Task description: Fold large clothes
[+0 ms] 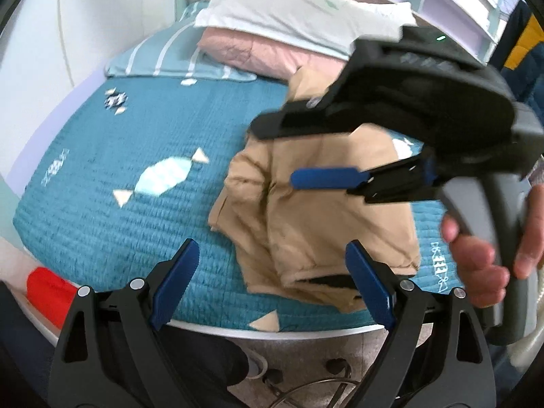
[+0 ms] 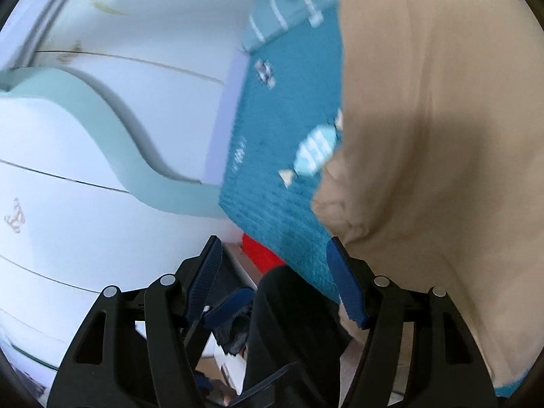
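A tan jacket [image 1: 316, 210] lies crumpled on the teal quilted bed cover [image 1: 119, 142], near the bed's front edge. My left gripper [image 1: 272, 265] is open and empty, just in front of the jacket's lower hem. My right gripper [image 1: 282, 153] comes in from the right above the jacket, held by a hand [image 1: 482, 258]; its fingers are apart. In the right wrist view the jacket [image 2: 435, 136] fills the right side, and my right gripper [image 2: 275, 265] is open, its right finger pad [image 2: 346, 289] close to the jacket's edge.
A white pillow [image 1: 299, 6] and a pink folded blanket [image 1: 251, 51] lie at the head of the bed. A white and green cabinet [image 2: 85, 136] stands left of the bed. A red object [image 1: 47, 292] sits at the bed's front left corner. Cables lie on the floor [image 1: 306, 387].
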